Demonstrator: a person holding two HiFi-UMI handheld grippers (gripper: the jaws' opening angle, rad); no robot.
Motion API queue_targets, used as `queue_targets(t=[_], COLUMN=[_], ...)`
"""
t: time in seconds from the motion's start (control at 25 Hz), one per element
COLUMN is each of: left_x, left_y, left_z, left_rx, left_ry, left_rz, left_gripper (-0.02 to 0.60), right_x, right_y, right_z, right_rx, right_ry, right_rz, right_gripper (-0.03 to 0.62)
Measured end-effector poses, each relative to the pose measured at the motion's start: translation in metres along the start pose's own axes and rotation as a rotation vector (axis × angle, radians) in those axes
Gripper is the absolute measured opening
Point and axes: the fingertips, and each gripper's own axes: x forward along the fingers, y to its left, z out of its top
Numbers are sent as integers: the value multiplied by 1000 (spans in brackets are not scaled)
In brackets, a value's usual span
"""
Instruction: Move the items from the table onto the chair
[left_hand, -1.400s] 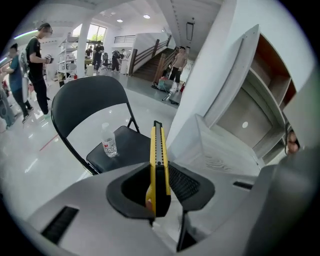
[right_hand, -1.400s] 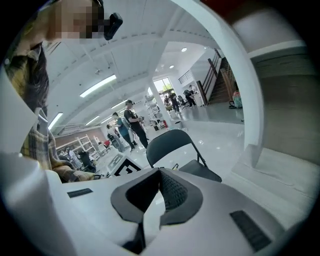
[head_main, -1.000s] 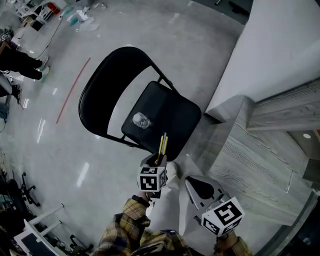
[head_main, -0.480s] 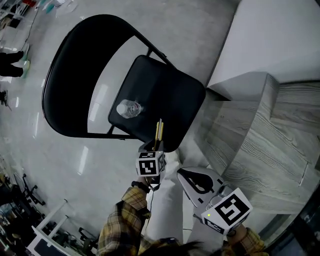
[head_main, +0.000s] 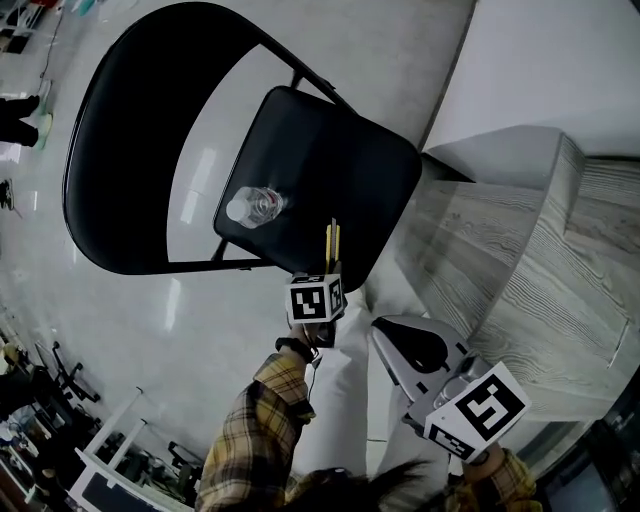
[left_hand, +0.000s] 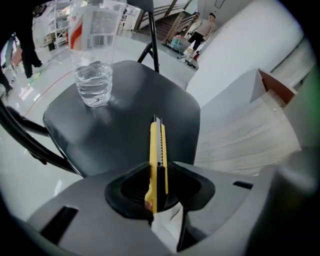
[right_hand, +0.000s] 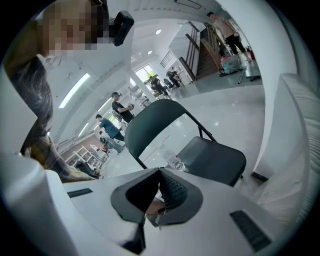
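Over the chair seat (left_hand: 125, 130), already bearing a bottle (left_hand: 95, 75), the left gripper (left_hand: 156, 186) is pinching a yellow knife (left_hand: 158, 150) awaiting placement, while the right gripper (right_hand: 159, 194) is hanging closed, empty.

Bottle (left_hand: 95, 55) label: barcode visible, print illegible.

Left gripper (head_main: 328, 270): white marker cube (head_main: 317, 298) with black square codes. Below the cube: dark wristband (head_main: 296, 347), then yellow-brown plaid sleeve (head_main: 255, 430). Right of the cube: right gripper (head_main: 388, 335), pale grey shell, black ribbed pads (right_hand: 175, 192), its own coded cube (head_main: 477, 412). Light trousers (head_main: 340, 410) lower right of the cube.
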Motion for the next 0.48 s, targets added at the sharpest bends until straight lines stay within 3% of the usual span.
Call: queue_targets(t=[0.16,0.48], left_x=[-1,-33], left_y=[0,4], left_z=[-1,10], left_rx=[41,22], left_ry=[14,-48], left_rz=[-4,12], left_gripper=[118,120], right_x=[5,-1], right_y=[2,23], right_z=[4,9], right_rx=[4,-45], right_ry=[-6,2], right_rz=[5,17], right_gripper=[17,17])
